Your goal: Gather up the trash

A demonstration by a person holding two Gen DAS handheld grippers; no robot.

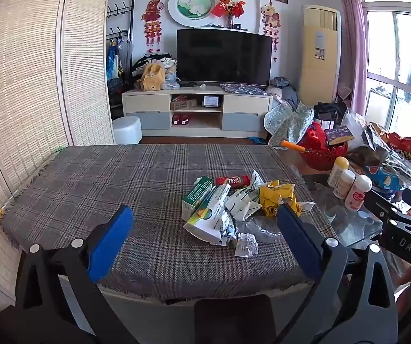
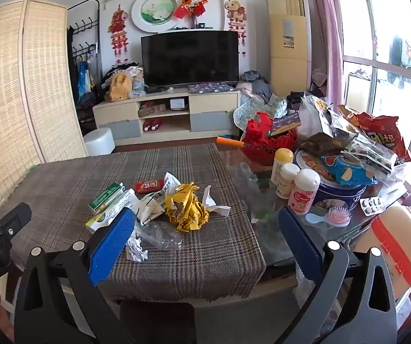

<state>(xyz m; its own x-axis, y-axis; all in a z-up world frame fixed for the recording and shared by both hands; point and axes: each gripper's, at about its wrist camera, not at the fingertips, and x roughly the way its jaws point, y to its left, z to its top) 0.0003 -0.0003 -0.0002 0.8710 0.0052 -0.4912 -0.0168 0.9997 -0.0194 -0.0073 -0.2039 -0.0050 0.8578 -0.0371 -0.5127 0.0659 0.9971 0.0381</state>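
A pile of trash lies on the plaid tablecloth [image 1: 105, 177]: a crumpled yellow wrapper [image 1: 277, 197] [image 2: 188, 212], green-and-white cartons [image 1: 202, 209] [image 2: 108, 200], a red snack wrapper [image 1: 232, 180] [image 2: 149, 186], white paper scraps [image 1: 242, 203], a crumpled paper ball [image 1: 245, 245] [image 2: 135, 249] and clear plastic [image 2: 159, 235]. My left gripper [image 1: 205, 229] is open and empty, held above the table's near edge before the pile. My right gripper [image 2: 207, 229] is open and empty, to the right of the left one, with the yellow wrapper between its blue pads.
Three small bottles [image 2: 291, 183], a blue cookie tin [image 2: 340, 195], snack bags [image 2: 377, 137], a pink hairbrush [image 2: 337, 218] and a red basket [image 2: 265, 140] crowd the glass table's right side. A beige container with red band [image 2: 397, 243] sits near right. A TV stand [image 1: 197, 106] is behind.
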